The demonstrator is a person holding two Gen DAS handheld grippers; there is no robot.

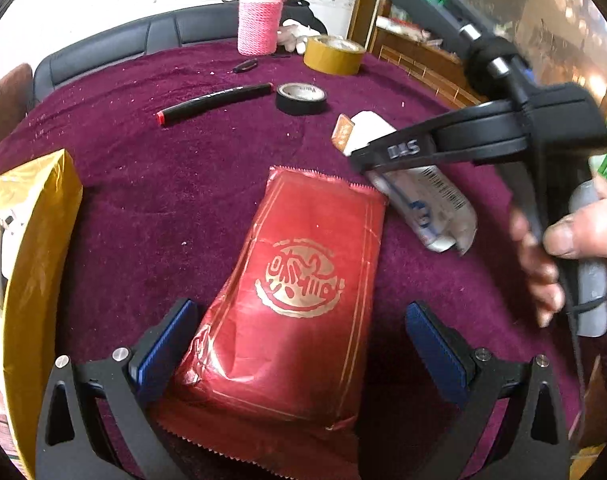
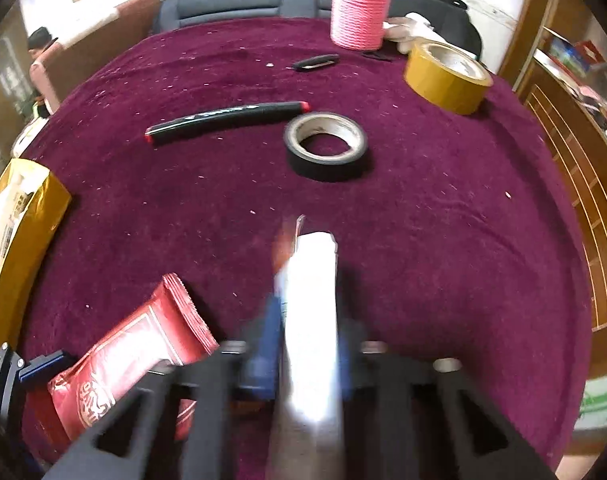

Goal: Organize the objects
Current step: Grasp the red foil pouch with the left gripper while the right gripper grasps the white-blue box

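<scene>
Your left gripper (image 1: 299, 344) is hovering low over the bench (image 1: 143, 184), its blue fingers (image 1: 165, 344) spread wide on either side of the red foil packet (image 1: 299, 280), which is lying flat on the maroon cloth; the fingers are not pressing it. Your right gripper (image 2: 307, 344) is clenching a white wrapped packet (image 2: 311, 320) between its fingers, holding it just beside the red packet's far corner. Farther back, the black marker (image 2: 227, 118) and the black tape roll (image 2: 325, 146) are lying near each other, with the yellow tape roll (image 2: 447, 78) and pink-wrapped bottle (image 2: 359, 8) behind. A gold box (image 1: 31, 280) is sitting at the left edge.
</scene>
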